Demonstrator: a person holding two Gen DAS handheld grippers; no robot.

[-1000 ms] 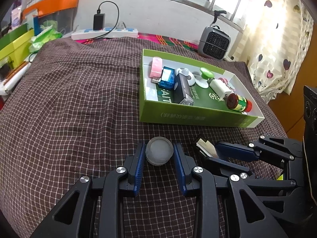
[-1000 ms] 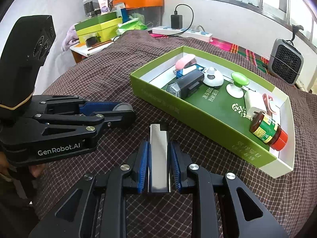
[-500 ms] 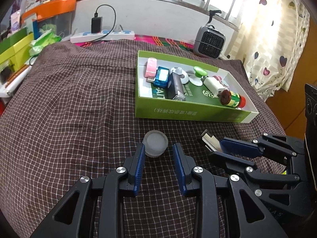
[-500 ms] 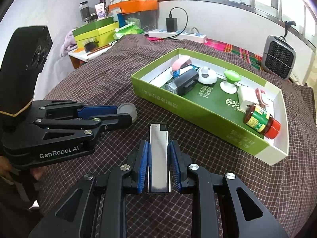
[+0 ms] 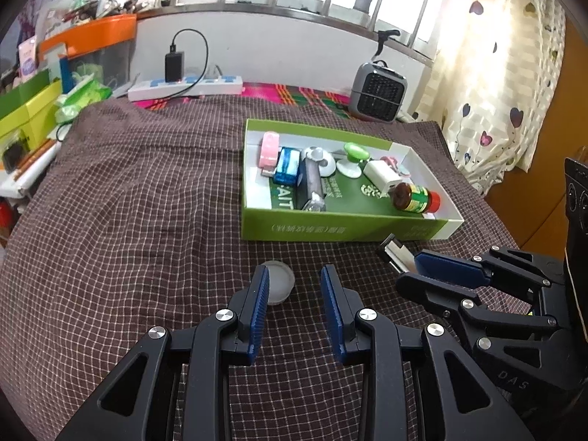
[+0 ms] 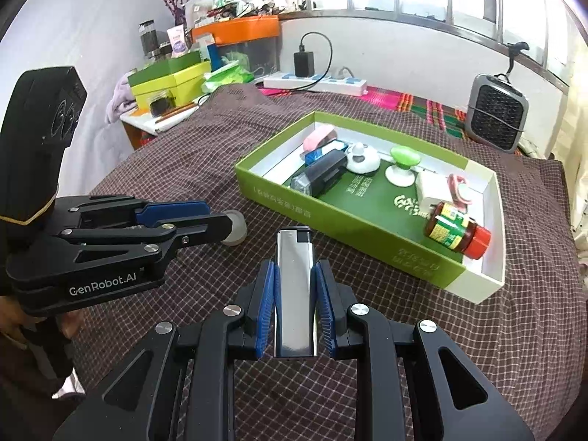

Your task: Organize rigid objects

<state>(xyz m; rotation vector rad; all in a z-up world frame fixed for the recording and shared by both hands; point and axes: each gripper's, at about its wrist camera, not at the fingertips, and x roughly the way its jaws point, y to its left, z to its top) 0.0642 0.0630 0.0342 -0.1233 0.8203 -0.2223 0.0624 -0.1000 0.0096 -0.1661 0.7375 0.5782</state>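
Observation:
A small frosted white jar point(image 5: 280, 283) sits on the checked cloth, partly behind the left finger of my open left gripper point(image 5: 294, 286); it also shows in the right wrist view point(image 6: 236, 228). My right gripper point(image 6: 295, 286) is shut on a silver lighter point(image 6: 294, 294), which also shows in the left wrist view point(image 5: 398, 255), held above the cloth near the green box point(image 5: 330, 226). The green box point(image 6: 330, 217) holds a pink item, a blue item, a dark stapler-like item, white and green knobs, a white block and a red-capped jar point(image 6: 457, 229).
A grey mini heater point(image 5: 380, 92) stands behind the box. A power strip with charger point(image 5: 183, 86) lies at the back. Green-yellow boxes and an orange-lidded bin point(image 6: 235, 33) crowd the far left. A curtain point(image 5: 507, 73) hangs on the right.
My left gripper has opened and pulled back from the white jar, which now rests on the cloth off to the left finger. The right gripper still holds the lighter.

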